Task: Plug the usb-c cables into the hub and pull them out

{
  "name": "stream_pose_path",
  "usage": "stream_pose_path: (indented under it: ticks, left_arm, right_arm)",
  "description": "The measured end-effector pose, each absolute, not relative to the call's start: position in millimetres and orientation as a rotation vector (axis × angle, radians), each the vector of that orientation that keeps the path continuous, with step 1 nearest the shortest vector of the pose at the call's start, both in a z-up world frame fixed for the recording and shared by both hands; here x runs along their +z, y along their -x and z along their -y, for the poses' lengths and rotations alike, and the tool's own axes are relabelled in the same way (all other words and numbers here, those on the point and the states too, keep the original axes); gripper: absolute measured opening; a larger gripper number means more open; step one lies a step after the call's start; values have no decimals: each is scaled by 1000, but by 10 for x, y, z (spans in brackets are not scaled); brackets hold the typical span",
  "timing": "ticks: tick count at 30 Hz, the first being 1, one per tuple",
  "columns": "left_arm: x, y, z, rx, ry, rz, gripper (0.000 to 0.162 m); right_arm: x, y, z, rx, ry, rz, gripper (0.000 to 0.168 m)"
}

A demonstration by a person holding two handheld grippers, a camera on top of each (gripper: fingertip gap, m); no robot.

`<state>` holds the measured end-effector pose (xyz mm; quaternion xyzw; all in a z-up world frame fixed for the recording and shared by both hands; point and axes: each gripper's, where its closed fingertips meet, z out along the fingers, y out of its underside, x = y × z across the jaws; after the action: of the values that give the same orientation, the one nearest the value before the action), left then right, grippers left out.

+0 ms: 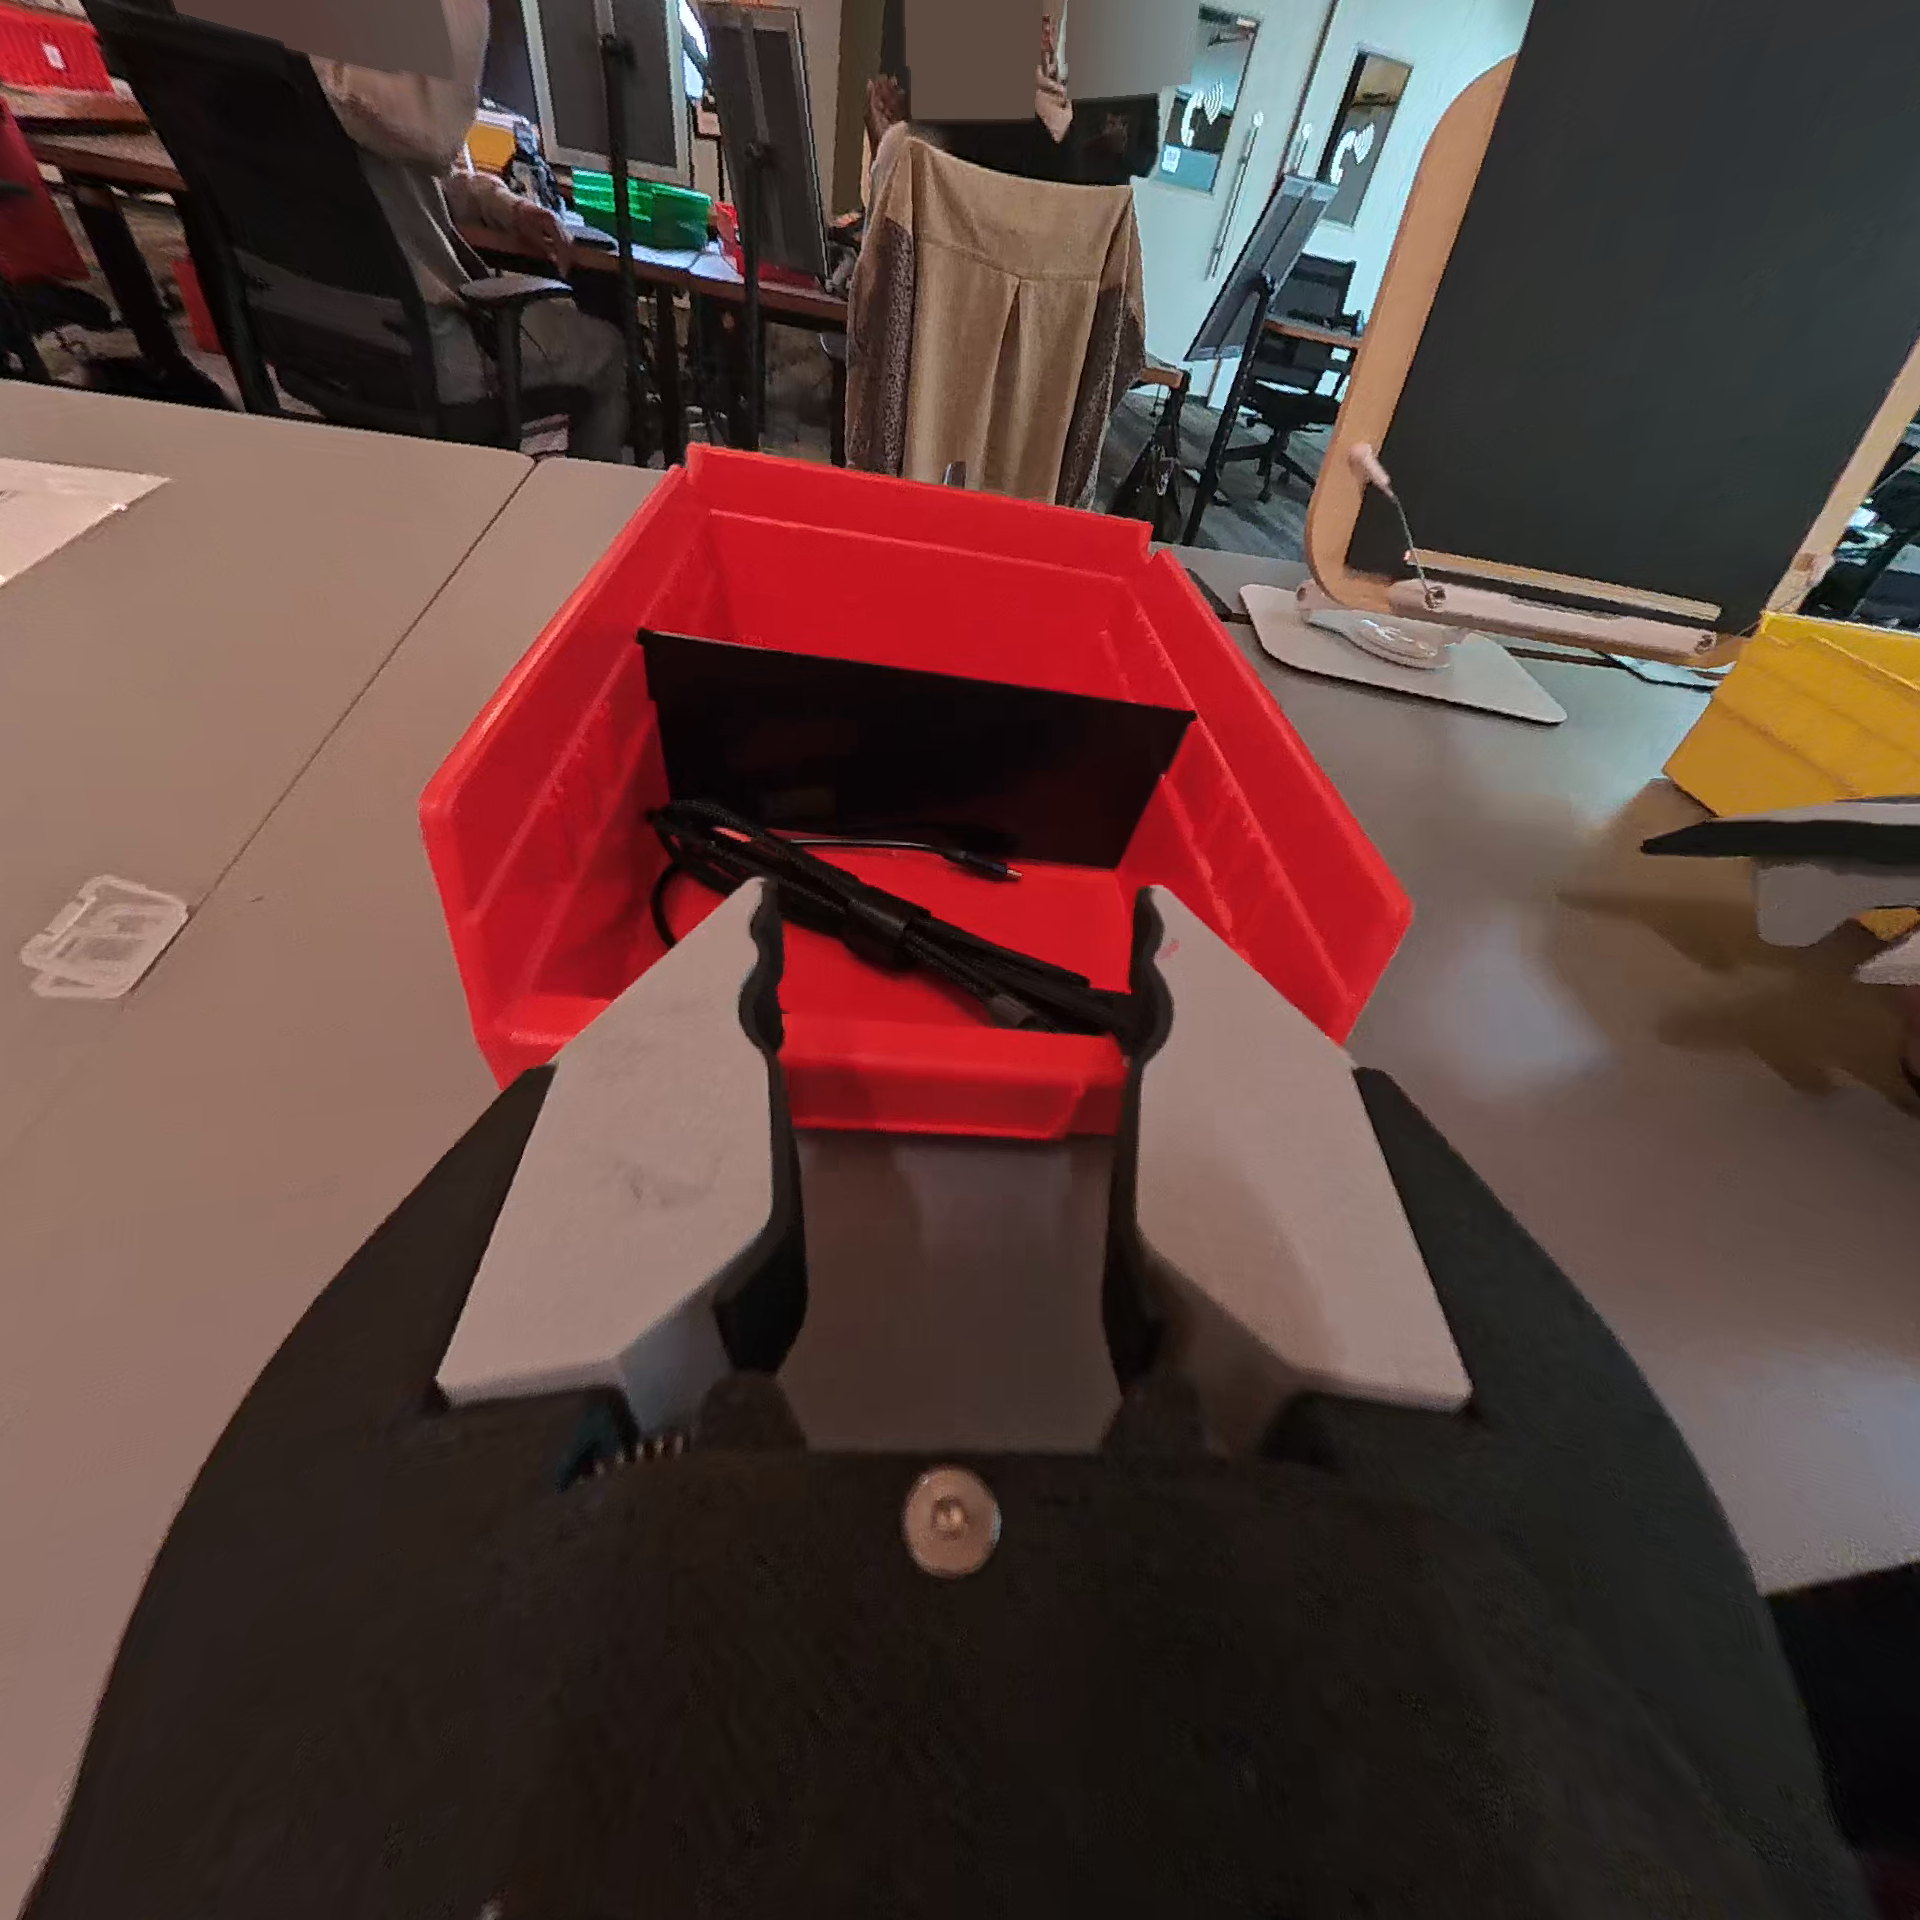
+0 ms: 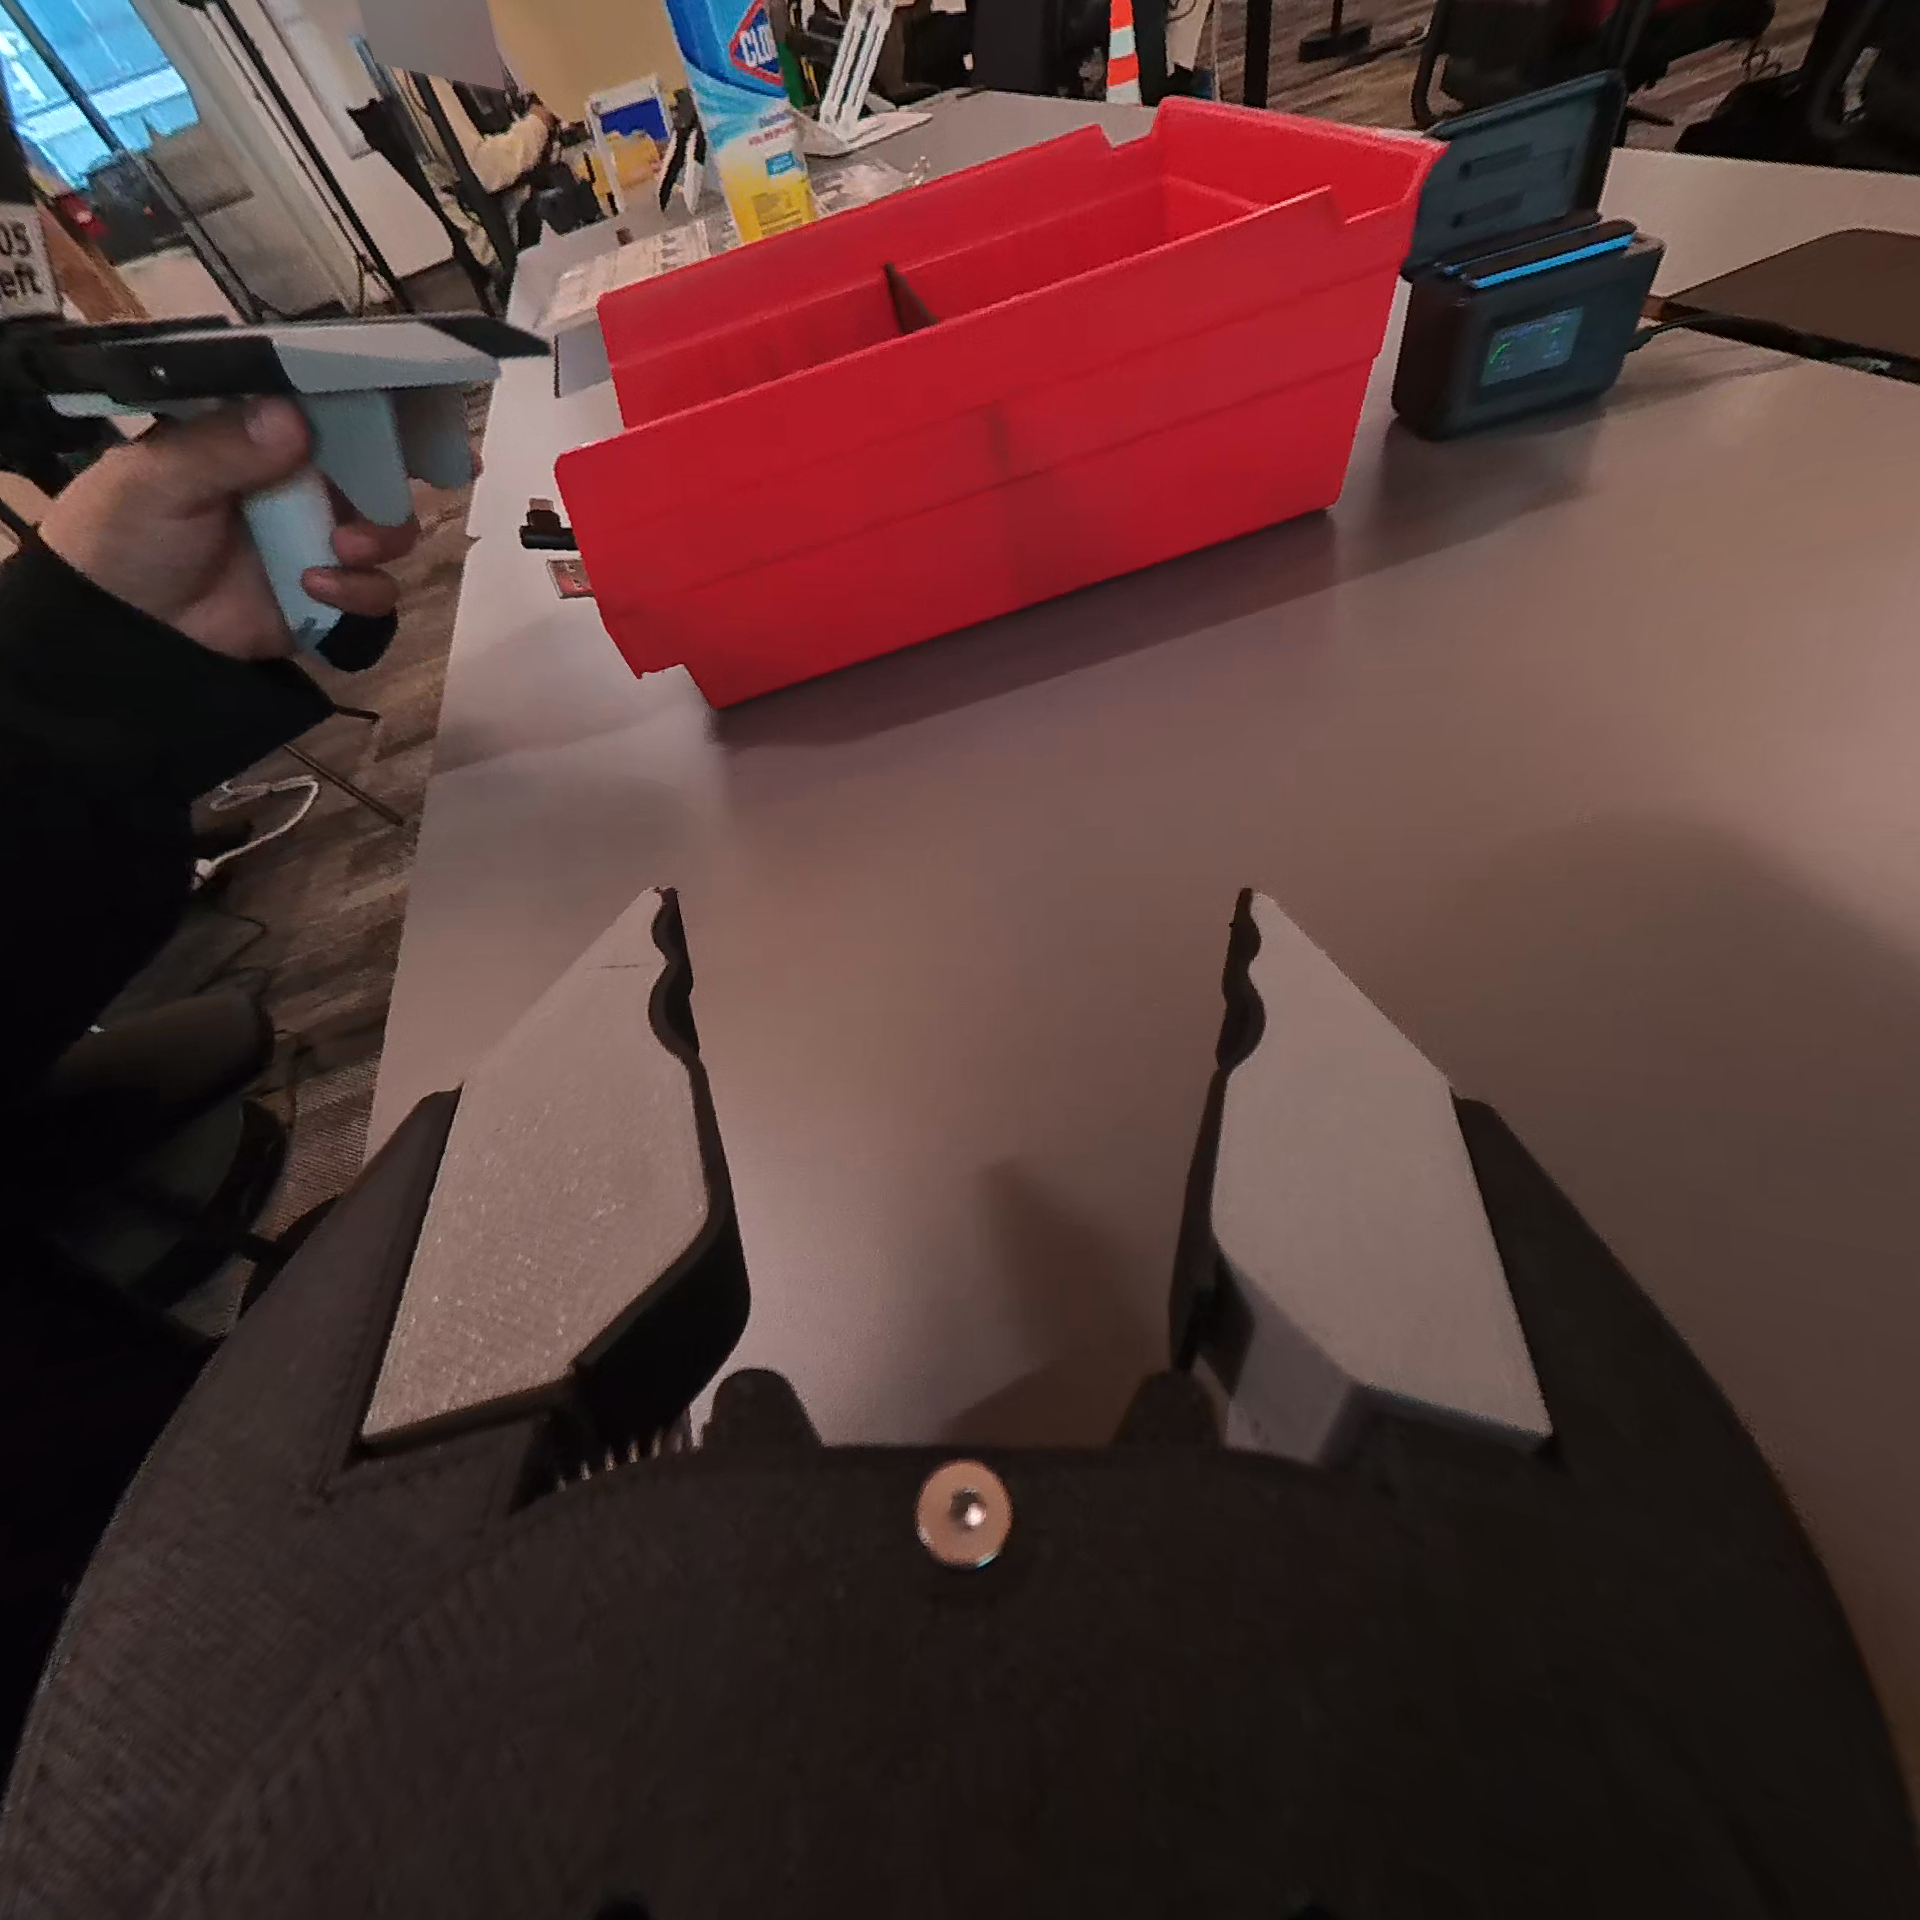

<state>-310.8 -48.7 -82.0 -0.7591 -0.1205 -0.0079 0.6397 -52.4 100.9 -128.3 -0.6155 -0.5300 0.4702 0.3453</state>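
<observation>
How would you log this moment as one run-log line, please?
left gripper: open, at red bin | cables: in bin | right gripper: open, empty

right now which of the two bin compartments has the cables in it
The near compartment of the red bin, in front of the black divider, just past the left gripper. The black cables lie coiled there; the far compartment shows nothing.

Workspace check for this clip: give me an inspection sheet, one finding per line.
Surface: grey table, bare near the right tongs.
Job's things: red bin with a black divider; hub not identifiable.
Clutter: yellow bin, wipes canister, dark device with a screen.
Grippers: left tongs open at the bin's front; right tongs open over the table.
Cables: black bundle in the bin.
Surroundings: office desks, chairs, people.
</observation>
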Motion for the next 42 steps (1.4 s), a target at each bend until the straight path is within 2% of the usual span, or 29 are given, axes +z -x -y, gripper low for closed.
stream_pose_path:
  ticks: [10, 12, 15, 19, 23, 28, 34, 38, 42]
  left_arm:
    - [-791, 2948, 549, -19, 1786, 223, 62]
    - [-749, 2845, 561, -46, 1811, 176, 55]
    - [-774, 2682, 483, -82, 1921, 49, 56]
    - [-437, 2743, 47, -24, 1970, -121, 56]
    - [-211, 3069, -687, -1, 2055, -270, 52]
    - [-768, 3504, -1525, -17, 2377, -329, 37]
    - [-1512, 3967, -1876, 265, 2700, -573, 32]
    - [-1654, 4103, -1935, 334, 2756, -609, 33]
    - [-1756, 4300, -1843, 557, 2846, -654, 22]
  right_arm:
    - [-1316, 550, -919, 1176, 1578, 1421, 98]
    - [-1331, 560, -861, 1184, 1576, 1441, 98]
    - [-1363, 575, -779, 1164, 1555, 1479, 97]
    - [-1406, 593, -674, 1148, 1530, 1540, 89]
    - [-1382, 594, -598, 1211, 1526, 1547, 89]
    - [-1393, 598, -552, 1214, 1513, 1576, 88]
    - [-1370, 597, -519, 1268, 1512, 1575, 88]
    - [-1326, 580, -477, 1349, 1509, 1563, 85]
    - [-1295, 561, -431, 1416, 1510, 1557, 84]
